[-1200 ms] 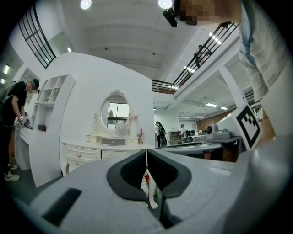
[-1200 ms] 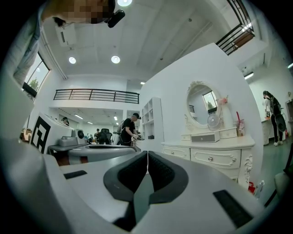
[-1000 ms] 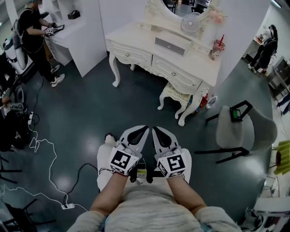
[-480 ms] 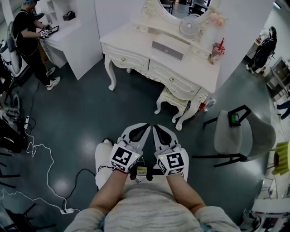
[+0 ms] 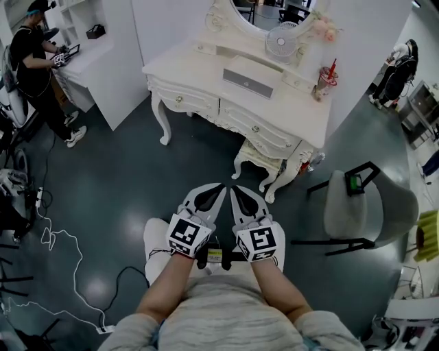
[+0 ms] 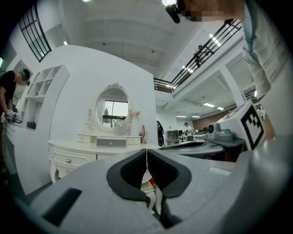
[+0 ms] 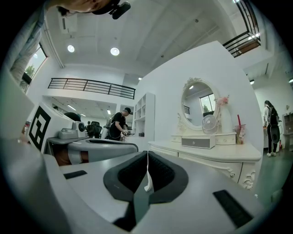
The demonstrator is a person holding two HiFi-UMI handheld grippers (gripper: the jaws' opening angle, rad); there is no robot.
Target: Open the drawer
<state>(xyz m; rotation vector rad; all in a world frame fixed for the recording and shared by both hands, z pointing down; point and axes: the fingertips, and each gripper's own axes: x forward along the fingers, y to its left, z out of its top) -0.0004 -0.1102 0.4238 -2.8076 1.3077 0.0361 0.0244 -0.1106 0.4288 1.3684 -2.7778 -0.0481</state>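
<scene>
Floor [image 5: 116,185], dark and glossy, fills most of your head view, and you stand on it facing a white dressing-table worktop [image 5: 199,68] that runs at a slant across the top of the picture. An oval mirror [image 5: 257,8] rises from the back of it. To your right a grey chair [image 5: 374,206] stands well apart from the worktop's near corner. At the far left a person [image 5: 31,68] in dark clothes stands at a white counter [image 5: 103,55].

Under the worktop's front edge you have two drawers side by side, the left drawer [image 5: 188,101] and the right drawer [image 5: 264,131]. Each has a small round knob, and both fronts sit flush with the frame. A white stool [image 5: 259,156] is tucked beneath the right drawer.

On the worktop itself, a grey box [image 5: 247,73] sits near the middle, a small round fan [image 5: 279,40] stands behind it by the mirror, and a cup [image 5: 322,79] with a red straw stands toward the right end.

You hold your left claw [image 5: 221,186] and right claw [image 5: 234,188] close together in front of your chest, pointing at the worktop and well short of it. Each gripper view shows its jaws pressed together with nothing between them. A white cable [image 5: 65,240] snakes over the floor to your left.
</scene>
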